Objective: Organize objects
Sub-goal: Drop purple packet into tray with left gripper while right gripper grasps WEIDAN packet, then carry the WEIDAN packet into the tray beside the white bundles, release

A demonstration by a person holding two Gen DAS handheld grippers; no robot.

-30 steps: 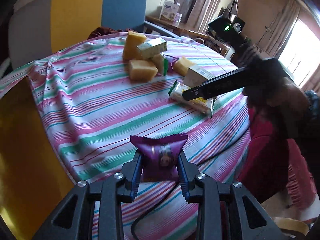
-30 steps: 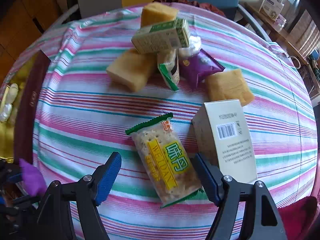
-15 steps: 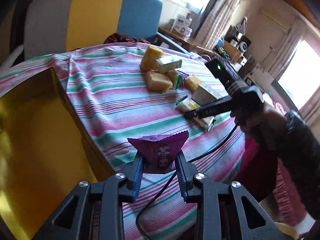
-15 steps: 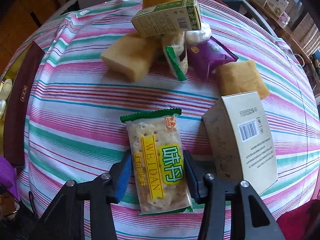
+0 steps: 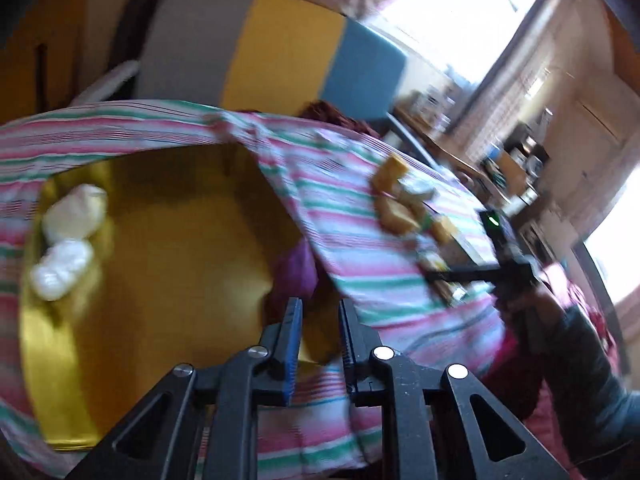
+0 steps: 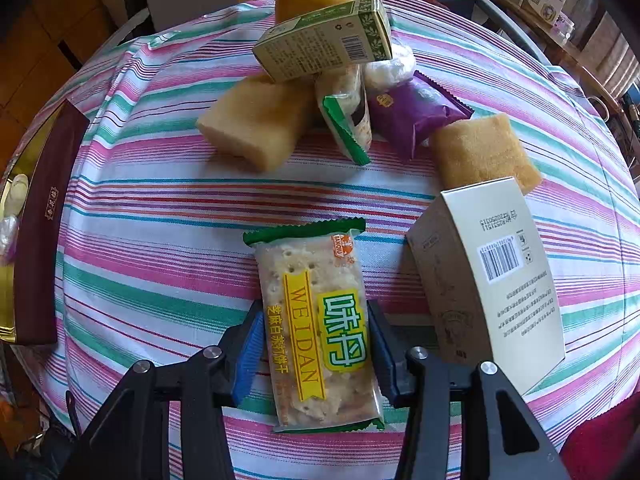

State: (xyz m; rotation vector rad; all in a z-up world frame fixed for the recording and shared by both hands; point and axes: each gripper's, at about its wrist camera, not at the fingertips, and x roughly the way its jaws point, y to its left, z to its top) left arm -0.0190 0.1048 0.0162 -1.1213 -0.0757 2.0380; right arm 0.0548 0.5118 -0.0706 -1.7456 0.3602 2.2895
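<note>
1. Blur smears the left wrist view. The left tool (image 5: 319,320) has its two blue-padded fingers (image 5: 293,340) drawn close together with nothing between them, above the near edge of a gold tray (image 5: 160,280).
2. A purple packet (image 5: 298,268) lies just past the fingertips, against the tray's right wall, where the striped cloth (image 5: 360,240) drapes over the edge; it is free of the pads.
3. Two white wrapped lumps (image 5: 68,240) sit at the tray's far left side, one beside the other.
4. Further right in the same view, the remaining snacks are heaped on the bench (image 5: 400,300), and a dark-sleeved arm (image 5: 580,340) holds the right tool (image 5: 436,276) down over them; its fingertips are too blurred to read there.
5. The right wrist view is sharp. That tool points steeply down and is clamped on a green-edged cracker packet (image 6: 316,320), one blue pad pressed on each long side of the wrapper, which lies flat on the cloth.
6. A pale carton (image 6: 492,280) with a barcode lies just right of the crackers, tilted.
7. Beyond them sits a cluster: three yellow sponge blocks (image 6: 256,124), a green box (image 6: 324,40) propped on top, a second green packet (image 6: 348,120), a white lump, and another purple packet (image 6: 416,112).
8. A maroon box wall (image 6: 38,220) shows at the left edge.
</note>
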